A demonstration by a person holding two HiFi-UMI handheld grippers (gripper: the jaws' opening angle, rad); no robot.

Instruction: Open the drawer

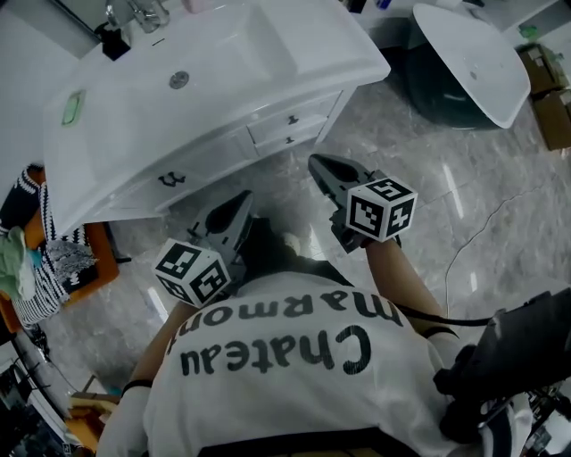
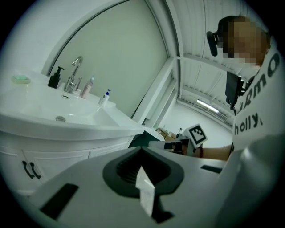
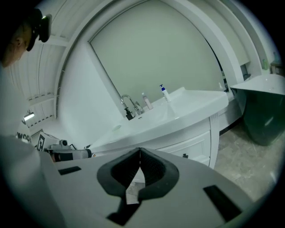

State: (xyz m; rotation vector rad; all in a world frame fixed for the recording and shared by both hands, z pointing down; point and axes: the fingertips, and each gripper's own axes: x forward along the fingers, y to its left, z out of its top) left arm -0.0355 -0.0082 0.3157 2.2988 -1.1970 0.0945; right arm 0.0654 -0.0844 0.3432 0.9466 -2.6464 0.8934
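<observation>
A white vanity (image 1: 205,147) stands ahead of me. Two stacked drawers with small dark handles sit at its right end: the upper drawer (image 1: 294,119) and the lower drawer (image 1: 289,140), both closed. The upper drawer (image 3: 196,144) also shows in the right gripper view. My right gripper (image 1: 318,163) is shut and empty, a short way in front of the drawers and not touching them. My left gripper (image 1: 243,198) is shut and empty too, lower left, facing the cabinet door with a curved handle (image 1: 169,179). Both sets of jaws meet tip to tip.
The sink basin (image 1: 223,62) carries a faucet (image 1: 143,13), bottles and a green soap dish (image 1: 73,107). A white basin on a dark green base (image 1: 473,58) stands at the right, with cardboard boxes (image 1: 549,89) beyond. Clothes (image 1: 36,250) pile at the left. The floor (image 1: 464,214) is marble.
</observation>
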